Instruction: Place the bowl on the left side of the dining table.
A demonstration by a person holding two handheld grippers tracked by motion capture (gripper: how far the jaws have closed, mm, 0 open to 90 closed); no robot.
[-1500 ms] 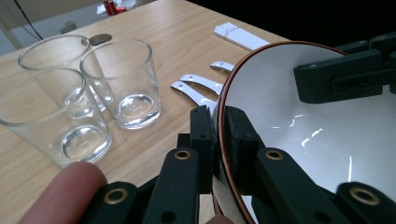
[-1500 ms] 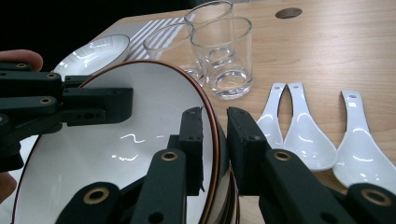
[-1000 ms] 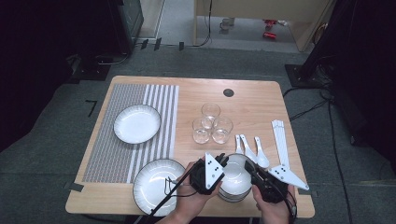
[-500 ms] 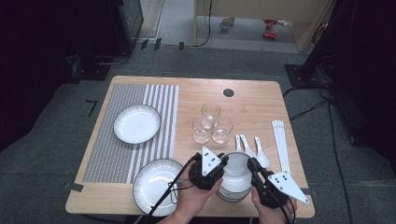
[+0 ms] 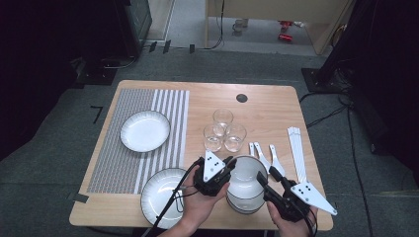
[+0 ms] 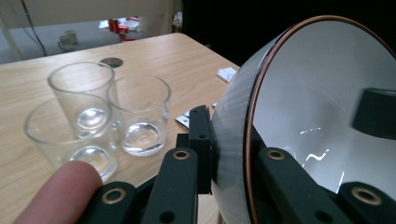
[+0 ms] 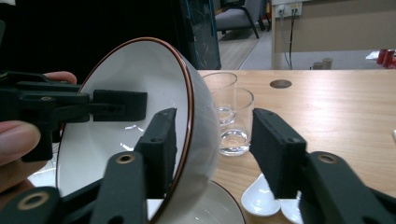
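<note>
Bowl [image 5: 245, 174], tilted above a second bowl [image 5: 243, 202] at the table's six o'clock edge, is pinched at its nine o'clock rim by the left gripper [image 6: 229, 154]. The right gripper [image 7: 212, 149] has just been opening, its jaws now loosely straddling the three o'clock rim: a handover to the left, I judge. Counted: two bowls, two plates [image 5: 145, 130], three glasses [image 5: 223, 120], three spoons [image 5: 275, 162].

Glasses [image 5: 223, 131] and spoons [image 5: 267, 159] crowd beyond the bowl [image 5: 246, 177]; the far table [image 5: 267, 106] lies open.
</note>
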